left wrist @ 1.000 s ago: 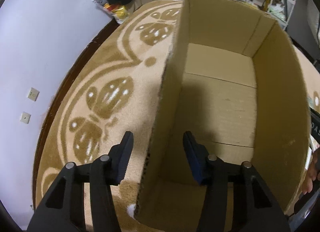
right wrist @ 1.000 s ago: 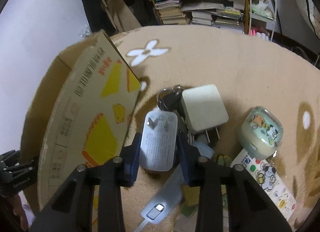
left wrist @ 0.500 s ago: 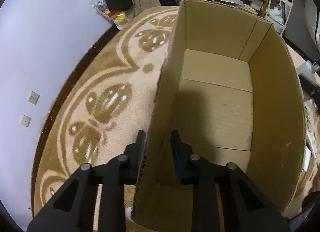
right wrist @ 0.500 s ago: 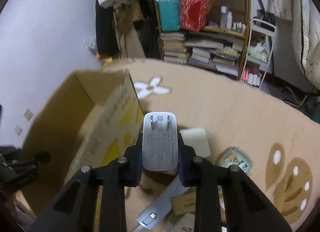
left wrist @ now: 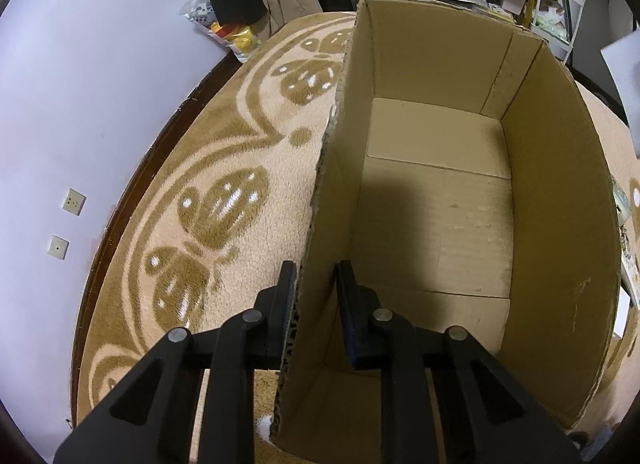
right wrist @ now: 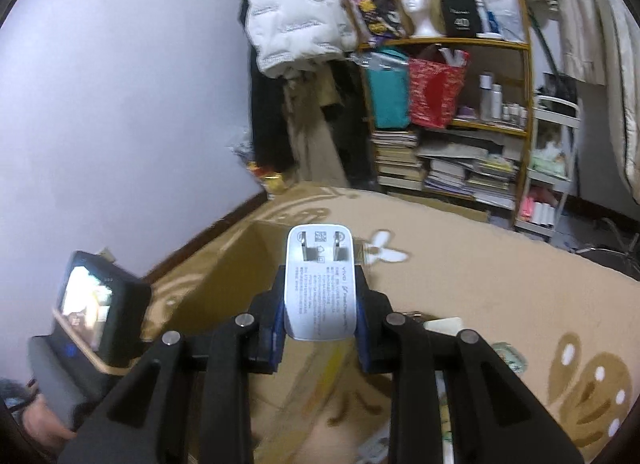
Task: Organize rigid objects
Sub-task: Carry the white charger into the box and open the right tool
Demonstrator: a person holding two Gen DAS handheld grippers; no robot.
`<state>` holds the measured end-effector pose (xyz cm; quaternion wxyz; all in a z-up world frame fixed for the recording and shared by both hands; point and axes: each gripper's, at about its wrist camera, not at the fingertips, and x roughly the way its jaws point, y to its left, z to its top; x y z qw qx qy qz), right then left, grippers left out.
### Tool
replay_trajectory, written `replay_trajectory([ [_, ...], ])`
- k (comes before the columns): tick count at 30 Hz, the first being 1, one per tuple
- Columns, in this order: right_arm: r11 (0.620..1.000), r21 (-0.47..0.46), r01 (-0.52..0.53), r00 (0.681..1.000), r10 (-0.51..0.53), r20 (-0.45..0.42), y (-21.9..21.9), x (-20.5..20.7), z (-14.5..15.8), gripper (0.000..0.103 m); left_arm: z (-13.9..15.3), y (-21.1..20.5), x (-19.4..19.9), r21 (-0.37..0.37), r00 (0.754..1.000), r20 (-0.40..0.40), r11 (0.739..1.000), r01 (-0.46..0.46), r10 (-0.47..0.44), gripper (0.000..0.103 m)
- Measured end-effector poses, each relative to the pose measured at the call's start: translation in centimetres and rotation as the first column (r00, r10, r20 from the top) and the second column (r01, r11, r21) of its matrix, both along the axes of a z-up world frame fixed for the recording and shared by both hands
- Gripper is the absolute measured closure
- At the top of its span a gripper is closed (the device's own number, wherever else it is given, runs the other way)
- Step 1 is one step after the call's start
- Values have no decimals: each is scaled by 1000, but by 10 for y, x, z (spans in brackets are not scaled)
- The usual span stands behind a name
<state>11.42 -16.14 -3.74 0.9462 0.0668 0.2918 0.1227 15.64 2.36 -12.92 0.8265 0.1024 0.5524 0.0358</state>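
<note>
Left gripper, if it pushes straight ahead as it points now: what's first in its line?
The cardboard box: its near side wall already sits between the left gripper jaws, so it would run further along that wall; depth beyond is unclear.

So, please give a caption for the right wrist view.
Right gripper holds a white charger plug above the cardboard box.

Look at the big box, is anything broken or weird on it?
A little. The cardboard box has no top flaps, and its left wall's rim looks torn and ragged where the left gripper pinches it. Inside it looks empty. The white charger sits in the right gripper, looking undamaged.
</note>
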Motion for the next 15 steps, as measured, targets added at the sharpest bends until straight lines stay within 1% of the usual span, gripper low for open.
replay_trajectory([
  [3, 999, -15, -44, 999, 44, -4, 14, -2, -2, 74, -1, -2, 0, 8, 1000, -3, 1000, 4, -4, 84],
  [5, 998, -7, -67, 997, 66, -27, 21, -1, -7, 74, -2, -4, 0, 25, 1000, -4, 1000, 14, -14, 84],
  [6, 997, 11, -79, 996, 80, -47, 23, 1, -10, 74, -2, -5, 0, 29, 1000, -4, 999, 15, -15, 83],
  [8, 995, 11, -98, 993, 99, -68, 27, 1, -16, 74, -2, -4, -1, 28, 1000, -4, 1000, 15, -15, 83],
  [11, 994, -18, -108, 989, 106, -102, 33, 3, -27, 73, -1, -3, -1, 23, 1000, -6, 1000, 12, -12, 83],
  [15, 995, 7, -103, 982, 103, -159, 27, 10, -42, 73, 1, -5, -2, 29, 999, 8, 999, 32, -32, 84],
])
